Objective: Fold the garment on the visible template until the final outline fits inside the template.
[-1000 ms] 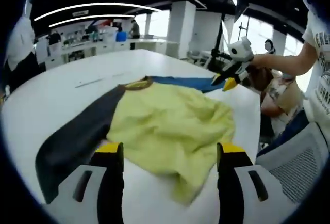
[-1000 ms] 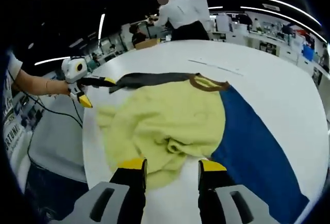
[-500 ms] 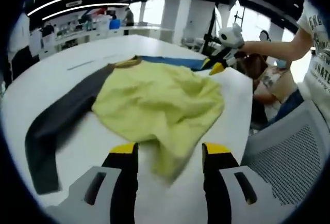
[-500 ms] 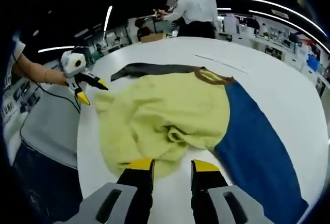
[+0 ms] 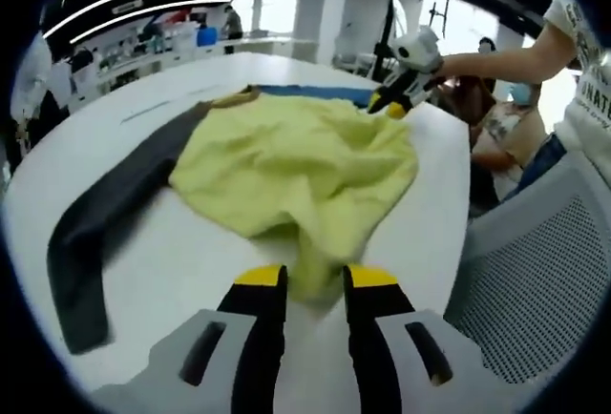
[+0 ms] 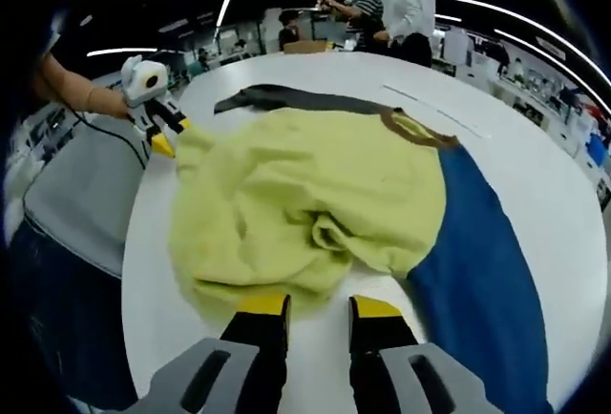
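Garment [image 5: 296, 161]: one yellow-bodied shirt, rumpled, lying on one white table [image 5: 162, 242], with one dark grey sleeve [image 5: 95, 228] running toward 8 o'clock and one blue sleeve [image 5: 310, 94] at 12 o'clock. Left gripper view: the left gripper [image 5: 315, 285] rises from 6 o'clock, its two yellow-tipped jaws drawn close together at a hanging fold of the yellow hem; whether cloth is pinched between them cannot be told. At 1 o'clock the right gripper [image 5: 387, 104], held by a person's hand, meets the far hem; its jaw gap is too small to read. No template outline can be made out on the table.

Right gripper view: the right gripper [image 6: 320, 314] at 6 o'clock has two jaws standing slightly apart just short of the yellow hem, nothing between them. One brown collar [image 6: 415, 131] lies at 1 o'clock; the blue sleeve [image 6: 487, 271] runs to 4 o'clock, cut off at the edge. The left gripper [image 6: 164, 133] sits at 10 o'clock against the hem, its closure unclear. Three people stand at 12 o'clock.
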`<state>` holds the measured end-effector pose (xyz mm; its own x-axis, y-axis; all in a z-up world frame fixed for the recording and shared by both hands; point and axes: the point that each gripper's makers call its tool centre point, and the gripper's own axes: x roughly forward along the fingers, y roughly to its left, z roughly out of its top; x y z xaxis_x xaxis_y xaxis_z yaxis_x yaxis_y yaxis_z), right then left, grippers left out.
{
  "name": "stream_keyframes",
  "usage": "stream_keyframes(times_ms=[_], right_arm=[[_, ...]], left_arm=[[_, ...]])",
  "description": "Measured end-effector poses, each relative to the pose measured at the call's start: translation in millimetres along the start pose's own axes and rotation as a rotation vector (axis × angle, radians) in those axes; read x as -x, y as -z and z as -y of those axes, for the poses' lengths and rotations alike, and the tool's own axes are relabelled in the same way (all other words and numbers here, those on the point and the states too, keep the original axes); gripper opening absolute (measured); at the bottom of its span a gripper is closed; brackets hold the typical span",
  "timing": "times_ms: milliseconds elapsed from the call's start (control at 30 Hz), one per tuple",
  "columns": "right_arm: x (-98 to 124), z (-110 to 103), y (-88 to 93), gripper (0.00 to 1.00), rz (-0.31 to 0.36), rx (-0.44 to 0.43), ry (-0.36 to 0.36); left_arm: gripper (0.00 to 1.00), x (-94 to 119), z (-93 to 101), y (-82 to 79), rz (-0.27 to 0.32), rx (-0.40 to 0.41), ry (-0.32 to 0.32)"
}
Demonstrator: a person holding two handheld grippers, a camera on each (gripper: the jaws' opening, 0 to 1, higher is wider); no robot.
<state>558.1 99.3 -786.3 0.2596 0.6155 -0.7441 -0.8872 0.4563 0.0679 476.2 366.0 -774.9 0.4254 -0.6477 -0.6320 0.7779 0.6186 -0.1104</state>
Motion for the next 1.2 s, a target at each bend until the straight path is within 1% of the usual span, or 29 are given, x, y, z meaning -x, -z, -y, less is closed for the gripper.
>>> stream_keyframes(times_ms=[67, 167, 200, 433, 533, 633, 733, 867, 967, 1067, 1133, 1200], right_arm=[[-1, 0, -0.8, 0.18, 0.002, 0.006, -0.005], [-2, 2, -0.5, 0.16, 0.001, 0.012, -0.006], [-2, 2, -0.5, 0.15, -0.001, 0.019, -0.003], [-3, 2, -1.8, 0.07, 0.006, 0.033, -0.011], [-3, -1, -2.7, 0.01, 0.006, 0.048, -0.026], [-2, 0, -2.4, 0.0, 0.004, 0.048, -0.023], [2, -1, -2.0, 0.0, 0.01, 0.038, -0.019], [9, -3, 0.2, 0.0, 0.011, 0.029, -0.014], [15, -5, 0.3, 0.0, 0.011, 0.002, -0.004], [21, -8, 3.3, 0.0, -0.001, -0.011, 0.007], [26, -12, 5.3, 0.0, -0.008, -0.023, 0.009], [30, -16, 7.2, 0.0, -0.013, -0.023, 0.024]], left_arm=[[0.18, -1, 1.7, 1.7, -0.007, -0.014, 0.009], [0.15, -3, 0.8, 8.9, -0.039, -0.05, 0.009], [0.14, -3, 0.4, 9.5, -0.041, -0.048, 0.009], [0.09, -4, -5.1, 9.0, -0.052, -0.071, 0.002], [0.03, -4, -5.2, 8.7, -0.054, -0.064, 0.006], [0.01, -3, -4.4, 8.3, -0.059, -0.058, 0.007], [0.01, 1, -5.4, 4.6, -0.05, -0.006, 0.005], [0.01, 7, -6.9, -1.1, -0.019, 0.044, -0.004], [0.01, 11, -5.4, -3.7, -0.013, 0.073, -0.012], [0.01, 13, -4.4, -4.9, -0.012, 0.096, -0.023], [0.01, 15, -3.2, -2.5, -0.029, 0.141, -0.031], [0.01, 16, -1.2, -1.7, -0.035, 0.158, -0.026]])
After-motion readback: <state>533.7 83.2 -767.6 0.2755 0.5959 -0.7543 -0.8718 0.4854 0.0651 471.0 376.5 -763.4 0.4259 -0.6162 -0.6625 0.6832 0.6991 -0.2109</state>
